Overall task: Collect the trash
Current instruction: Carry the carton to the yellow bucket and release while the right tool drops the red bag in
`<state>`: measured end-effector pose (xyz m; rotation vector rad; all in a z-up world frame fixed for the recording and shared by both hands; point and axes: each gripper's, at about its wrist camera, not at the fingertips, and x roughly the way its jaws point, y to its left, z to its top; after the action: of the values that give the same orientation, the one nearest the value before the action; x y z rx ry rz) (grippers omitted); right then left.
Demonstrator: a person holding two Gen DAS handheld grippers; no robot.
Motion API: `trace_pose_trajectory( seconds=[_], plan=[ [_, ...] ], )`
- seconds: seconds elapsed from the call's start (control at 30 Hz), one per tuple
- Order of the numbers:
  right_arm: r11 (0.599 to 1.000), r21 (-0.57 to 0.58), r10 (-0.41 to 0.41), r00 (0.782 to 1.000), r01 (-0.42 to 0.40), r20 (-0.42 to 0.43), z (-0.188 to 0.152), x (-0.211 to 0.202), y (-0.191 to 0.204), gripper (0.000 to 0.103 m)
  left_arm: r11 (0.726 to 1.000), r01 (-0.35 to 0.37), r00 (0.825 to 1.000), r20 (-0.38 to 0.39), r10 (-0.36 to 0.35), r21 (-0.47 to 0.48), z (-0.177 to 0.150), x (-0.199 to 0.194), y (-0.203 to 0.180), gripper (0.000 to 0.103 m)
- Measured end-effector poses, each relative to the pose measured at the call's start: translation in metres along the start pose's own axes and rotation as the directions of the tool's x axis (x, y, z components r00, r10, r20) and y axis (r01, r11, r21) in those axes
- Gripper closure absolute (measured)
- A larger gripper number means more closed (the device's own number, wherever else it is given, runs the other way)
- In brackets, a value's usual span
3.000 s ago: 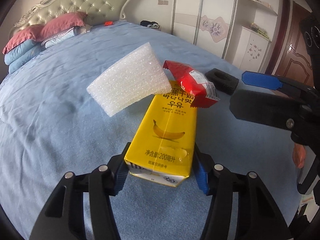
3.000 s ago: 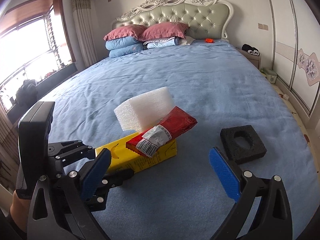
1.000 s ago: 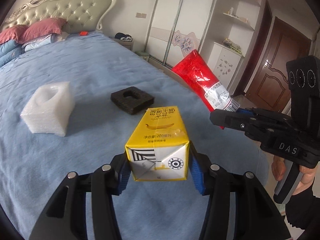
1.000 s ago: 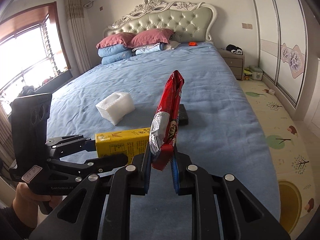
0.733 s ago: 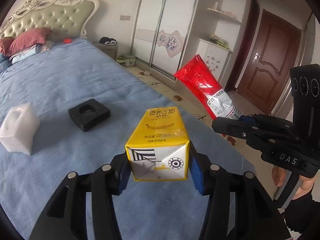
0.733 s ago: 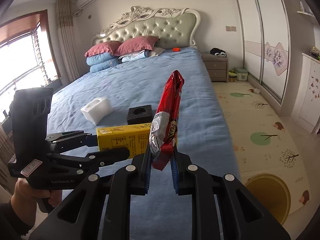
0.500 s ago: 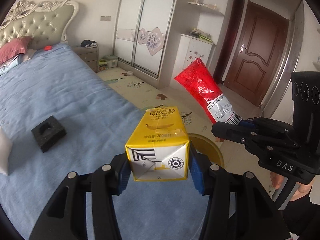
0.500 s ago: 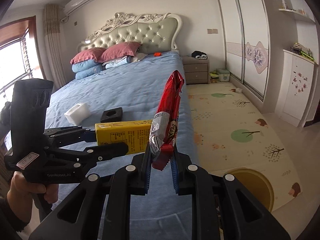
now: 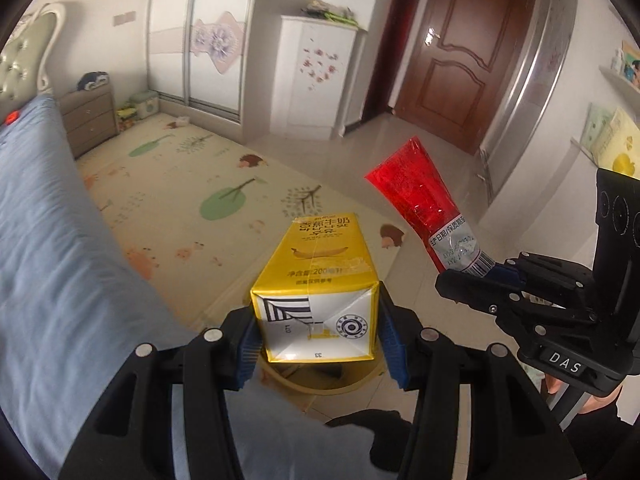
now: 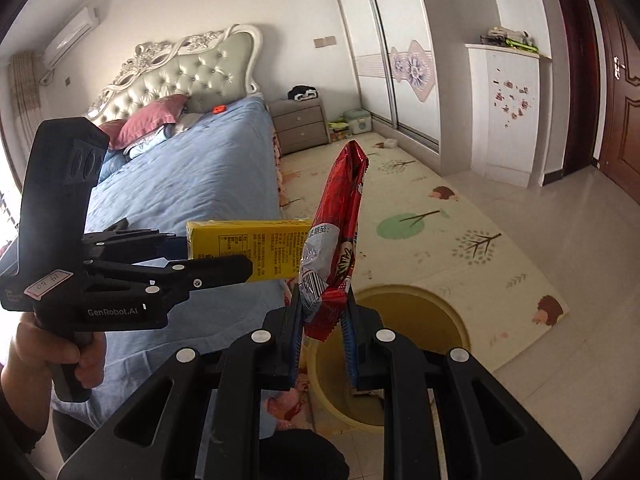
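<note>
**Both pieces of trash held over the yellow bin**

The main risk from here is a miss. The yellow bin (image 10: pixel 404 354) sits on the floor below both sets of jaws, close against the edge of the bed (image 10: pixel 192 184), and only part of its mouth shows past the fingers. In the left wrist view just a sliver of its rim (image 9: pixel 320 386) appears under the carton. If the left jaws let go while the carton's far end reaches beyond the rim, it could tip out onto the play mat (image 9: pixel 192 196) or strike the rim and bounce. The wrapper is light and stands tall above its jaws, so it may flutter sideways on release, or cling to a pad rather than drop.

The left gripper (image 9: pixel 318 338) is clenched on the yellow banana milk carton (image 9: pixel 320 280), jaws spread to the carton's full width, blue pads pressing its two side faces near the end closest to the camera; the rest juts forward. The right gripper (image 10: pixel 323 322) is nearly closed, pinching the lower end of the red snack wrapper (image 10: pixel 336 236), which rises upright out of the jaws. Carton and wrapper sit near each other, the carton just left of the right jaws; whether they touch I cannot tell.
</note>
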<state>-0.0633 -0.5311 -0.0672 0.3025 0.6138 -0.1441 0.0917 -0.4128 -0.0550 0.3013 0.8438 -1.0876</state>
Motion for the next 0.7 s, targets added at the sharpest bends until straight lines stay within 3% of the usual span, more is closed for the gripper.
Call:
trace_pose_trajectory(
  seconds=[0.23,0.53,0.6,0.63,0.67,0.7],
  plan=[
    [0.996,0.09,-0.021,0.996,0.028,-0.086,-0.009,0.031,-0.049,0.085,1.0,0.024,0.991,-0.13,-0.026,-0.02,0.026,0.069,0.0,0.052],
    [0.988,0.134,-0.055,0.982,0.08,-0.179,-0.018,0.072,-0.077,0.082,1.0,0.014,0.972,-0.235,-0.018,-0.016,0.038,0.116,0.003,0.051],
    [0.987,0.125,-0.074,0.978,0.1,-0.195,-0.02,0.08,-0.08,0.044,0.999,-0.004,0.964,-0.265,-0.01,-0.051,0.038,0.126,0.009,0.047],
    [0.986,0.11,-0.099,0.976,0.122,-0.193,-0.02,0.082,-0.08,0.042,0.998,-0.017,0.96,-0.279,-0.003,-0.068,0.039,0.131,0.009,0.039],
    [0.986,0.096,-0.118,0.974,0.139,-0.195,-0.021,0.085,-0.08,0.042,0.996,-0.03,0.956,-0.295,0.003,-0.088,0.039,0.136,0.013,0.021],
    [0.985,0.088,-0.126,0.971,0.146,-0.201,-0.023,0.087,-0.08,0.042,0.994,-0.046,0.953,-0.304,0.014,-0.1,0.038,0.138,0.015,0.015]
  ],
)
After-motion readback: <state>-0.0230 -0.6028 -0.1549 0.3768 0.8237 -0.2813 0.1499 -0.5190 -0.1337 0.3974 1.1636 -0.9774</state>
